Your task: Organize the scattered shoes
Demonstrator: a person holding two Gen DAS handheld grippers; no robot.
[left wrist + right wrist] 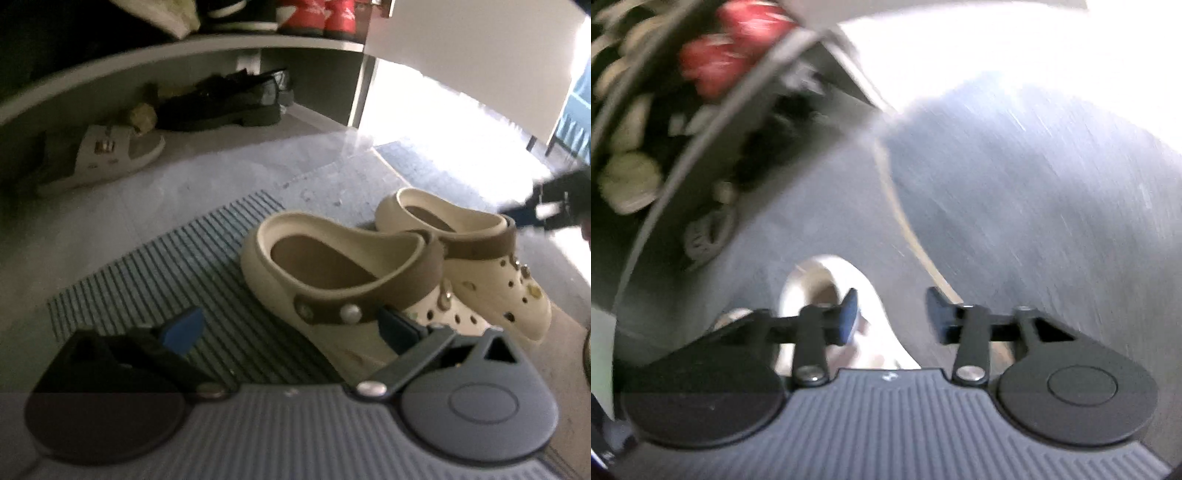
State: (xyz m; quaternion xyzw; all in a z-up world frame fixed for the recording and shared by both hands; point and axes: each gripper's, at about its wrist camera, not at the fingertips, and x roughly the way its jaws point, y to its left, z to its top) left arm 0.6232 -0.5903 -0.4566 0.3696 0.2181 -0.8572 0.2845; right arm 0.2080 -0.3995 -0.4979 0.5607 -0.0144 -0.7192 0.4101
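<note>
**Clogs on mat, both grippers above them**

Presently, two cream clogs with brown heel straps sit side by side on a ribbed mat (155,280), toes pointing to the lower right. The near clog (332,273) lies wholly on the mat; the far clog (461,251) sits just beside it, at the mat's edge, the two nearly touching.

The left gripper (288,328) is over the near clog. Its jaws stand wide: one blue pad is over bare mat to the clog's left, the other sits at the strap by the rivet. Whether that pad touches the strap cannot be told. Nothing is clamped.

The right gripper (892,314) appears in the left view as a dark blurred shape at the right edge, near the far clog. Its own view is heavily smeared. Its jaws stand partly apart with floor showing between them; a pale clog lies under its left finger (849,314), not pinched.

Behind, a shelf (184,51) holds red shoes (317,18) on top. Below it, on the floor, are a black loafer (221,103) and a white sandal (107,155).
</note>
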